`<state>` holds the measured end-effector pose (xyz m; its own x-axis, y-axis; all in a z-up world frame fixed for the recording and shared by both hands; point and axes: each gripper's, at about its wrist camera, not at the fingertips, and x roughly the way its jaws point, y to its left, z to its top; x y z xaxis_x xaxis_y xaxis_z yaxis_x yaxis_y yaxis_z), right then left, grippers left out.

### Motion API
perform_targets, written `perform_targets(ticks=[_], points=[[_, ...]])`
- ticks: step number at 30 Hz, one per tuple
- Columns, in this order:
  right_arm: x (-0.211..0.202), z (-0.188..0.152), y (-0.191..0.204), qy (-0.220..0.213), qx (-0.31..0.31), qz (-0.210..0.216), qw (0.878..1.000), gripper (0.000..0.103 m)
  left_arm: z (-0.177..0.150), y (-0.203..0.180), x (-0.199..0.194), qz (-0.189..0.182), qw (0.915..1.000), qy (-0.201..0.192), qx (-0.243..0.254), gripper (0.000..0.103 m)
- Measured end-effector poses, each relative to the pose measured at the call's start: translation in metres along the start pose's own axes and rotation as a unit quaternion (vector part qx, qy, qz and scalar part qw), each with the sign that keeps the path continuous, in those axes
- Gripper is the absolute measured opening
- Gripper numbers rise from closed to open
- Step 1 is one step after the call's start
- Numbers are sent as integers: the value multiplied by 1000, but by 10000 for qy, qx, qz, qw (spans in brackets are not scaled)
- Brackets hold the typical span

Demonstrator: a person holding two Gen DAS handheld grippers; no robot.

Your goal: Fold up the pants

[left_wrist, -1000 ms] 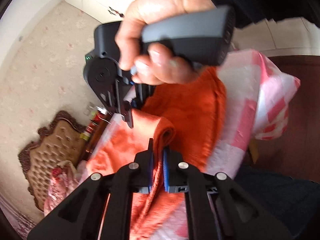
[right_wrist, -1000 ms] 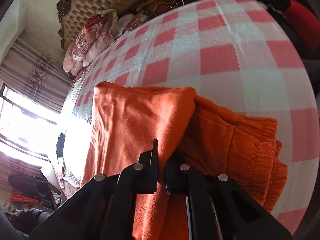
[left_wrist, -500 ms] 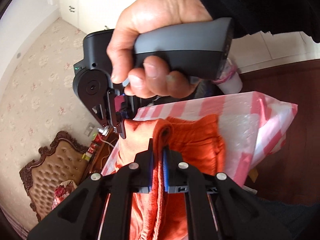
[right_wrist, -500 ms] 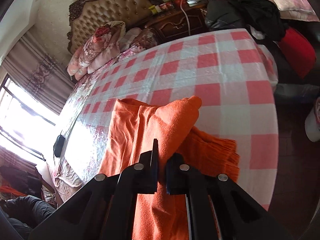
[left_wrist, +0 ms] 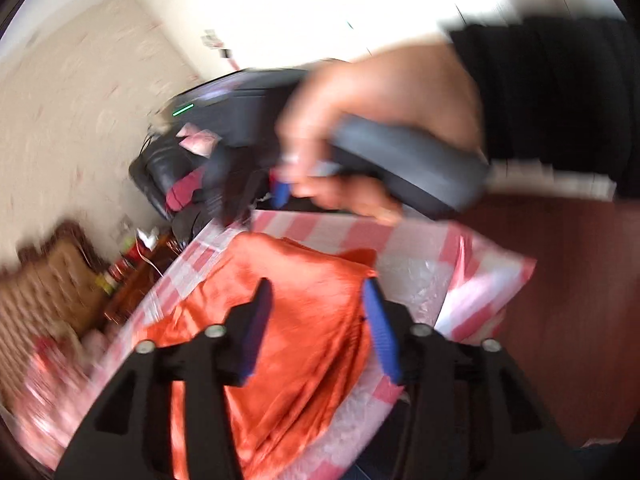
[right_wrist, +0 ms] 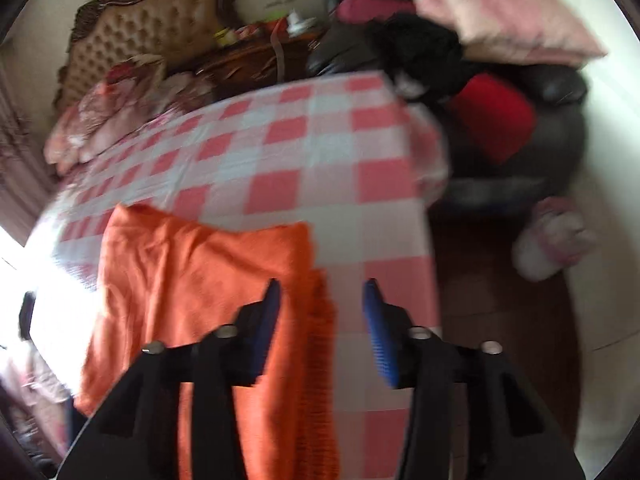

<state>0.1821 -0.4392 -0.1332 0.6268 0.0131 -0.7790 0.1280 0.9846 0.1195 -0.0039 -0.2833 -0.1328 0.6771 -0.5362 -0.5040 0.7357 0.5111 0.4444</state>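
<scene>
- The orange pants (right_wrist: 192,280) lie folded on a bed (right_wrist: 320,152) covered in a pink-and-white checked sheet, near its foot edge.
- Left gripper (left_wrist: 318,304): jaws have just been opening, parted above the pants, gripping nothing.
- Right gripper (right_wrist: 322,300): jaws likewise just opened, empty; the pants' edge lies below them.
- A tufted headboard (right_wrist: 148,28), wooden nightstand (right_wrist: 256,60) and dark sofa (right_wrist: 540,120) surround the bed.
- A hand (left_wrist: 384,120) holds the right gripper's handle in the left view.

Your orange pants (right_wrist: 192,280) are soft matt cloth, with a ribbed knit edge. The checked sheet (right_wrist: 312,148) on the bed has a slight plastic sheen. The headboard (right_wrist: 148,28) is tufted padding in carved wood.
</scene>
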Motion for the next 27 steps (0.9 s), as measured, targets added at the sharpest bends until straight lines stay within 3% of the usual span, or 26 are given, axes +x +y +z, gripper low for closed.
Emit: perform_targets(ticks=[2, 4, 6, 8, 10, 12, 15, 18, 21, 23, 25, 27], points=[[-18, -5, 7, -260, -12, -257, 9993, 51, -12, 36, -18, 123, 9970, -88, -764, 51], [-33, -17, 29, -500, -195, -319, 9980, 53, -35, 77, -24, 292, 9854, 195, -1665, 50], [-39, -31, 55, -647, -422, -318, 9965, 63, -58, 105, -23, 393, 9709, 537, -2302, 42], [-33, -47, 81, -660, -651, -342, 9951, 69, -72, 124, -15, 194, 9603, 909, -2632, 26], [-20, -58, 94, -473, -825, -469, 9944, 70, -93, 135, -4, -214, 9426, 1296, -3071, 22], [1, -72, 96, -119, -902, -763, 9929, 70, -107, 139, 6, -304, 9272, 1692, -3327, 22], [16, -83, 87, 72, -841, -761, 9935, 71, -110, 134, 5, -399, 9324, 1703, -3162, 23], [18, -87, 90, -28, -970, -861, 9916, 73, -114, 143, 3, -462, 9290, 1562, -3324, 25], [21, -88, 80, 11, -643, -897, 9939, 86, -110, 164, 12, -242, 9370, 1200, -3271, 25], [23, -89, 63, 139, -101, -527, 9985, 90, -101, 181, 26, -89, 9407, 1156, -3189, 25], [23, -87, 65, 188, -224, -576, 9979, 90, -87, 198, 46, 36, 9519, 993, -2899, 25], [23, -86, 69, 202, -302, -688, 9970, 90, -81, 214, 75, -92, 9516, 1058, -2883, 25]])
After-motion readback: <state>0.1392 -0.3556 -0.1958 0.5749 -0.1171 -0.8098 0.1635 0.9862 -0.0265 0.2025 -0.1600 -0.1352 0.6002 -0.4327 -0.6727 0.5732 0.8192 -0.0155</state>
